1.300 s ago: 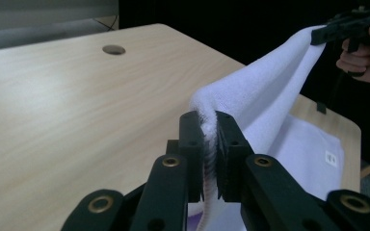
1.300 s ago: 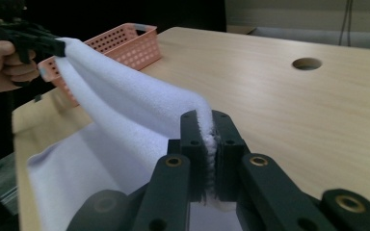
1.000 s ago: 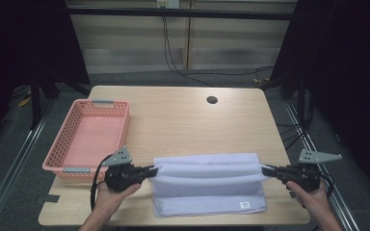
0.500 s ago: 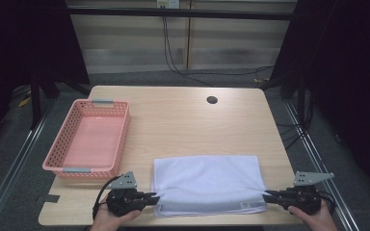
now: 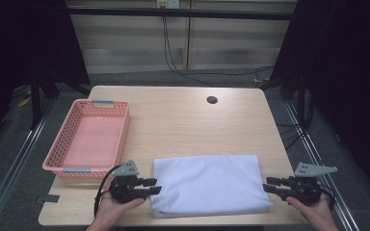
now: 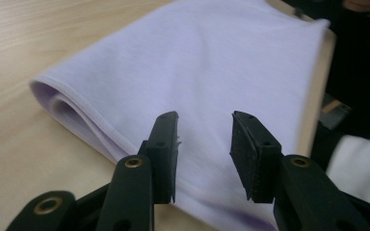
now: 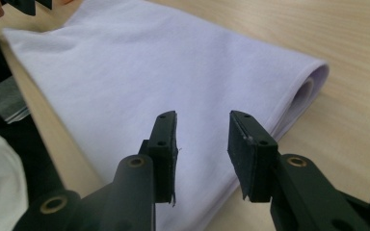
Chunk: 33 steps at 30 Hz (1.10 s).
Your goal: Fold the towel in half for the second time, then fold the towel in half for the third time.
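On a wooden table (image 5: 183,122), one folded white cloth (image 5: 207,183) lies near the front edge, between two hand-held grippers. The left gripper (image 5: 153,186) sits at the cloth's left end, the right gripper (image 5: 268,185) at its right end; each has its jaws parted a little and holds nothing, the cloth lying free just beyond the tips. One pink basket (image 5: 67,166) stands at the table's left, with nothing inside.

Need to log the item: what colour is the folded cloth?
White with a faint lilac tint, plain; the folded cloth shows best in the left gripper view.
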Tool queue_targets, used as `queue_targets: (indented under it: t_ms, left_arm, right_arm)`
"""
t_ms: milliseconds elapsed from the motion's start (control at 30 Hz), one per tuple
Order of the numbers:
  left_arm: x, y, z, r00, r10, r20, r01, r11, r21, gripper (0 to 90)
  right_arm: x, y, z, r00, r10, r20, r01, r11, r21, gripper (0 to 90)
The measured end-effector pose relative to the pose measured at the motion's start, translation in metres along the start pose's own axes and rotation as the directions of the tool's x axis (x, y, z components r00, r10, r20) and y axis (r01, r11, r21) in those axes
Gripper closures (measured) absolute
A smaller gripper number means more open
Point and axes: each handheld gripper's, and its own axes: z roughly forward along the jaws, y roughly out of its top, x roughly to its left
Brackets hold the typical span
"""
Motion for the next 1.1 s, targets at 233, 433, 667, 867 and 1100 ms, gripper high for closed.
queue_targets:
  t_ms: [233, 433, 667, 867, 1100]
  left_arm:
    - [0.026, 0.013, 0.033, 0.9974, -0.003, -0.073, 0.007, 0.9979, 0.065, 62.9]
    - [0.033, 0.01, 0.042, 0.9973, -0.004, -0.073, 0.01, 0.9967, 0.08, 62.3]
    - [0.036, 0.019, 0.055, 0.9961, -0.011, -0.087, 0.017, 0.9976, 0.067, 65.3]
    - [0.035, 0.025, 0.069, 0.9991, -0.021, -0.037, 0.022, 0.9988, 0.044, 62.8]
    - [0.035, 0.039, 0.069, 0.9993, -0.034, -0.016, 0.035, 0.9982, 0.049, 53.9]
  right_arm:
    - [-0.01, 0.019, 0.044, 0.9999, -0.01, 0.008, 0.01, 0.997, 0.076, 56.0]
    - [-0.004, 0.013, 0.076, 0.9961, -0.059, 0.065, 0.048, 0.985, 0.164, 48.0]
    - [-0.011, 0.011, 0.072, 0.9858, -0.098, 0.137, 0.076, 0.985, 0.156, 74.8]
    - [-0.03, 0.008, 0.061, 0.9848, -0.073, 0.157, 0.049, 0.987, 0.152, 75.5]
    - [-0.026, 0.007, 0.051, 0.9845, -0.031, 0.173, 0.01, 0.993, 0.121, 55.5]
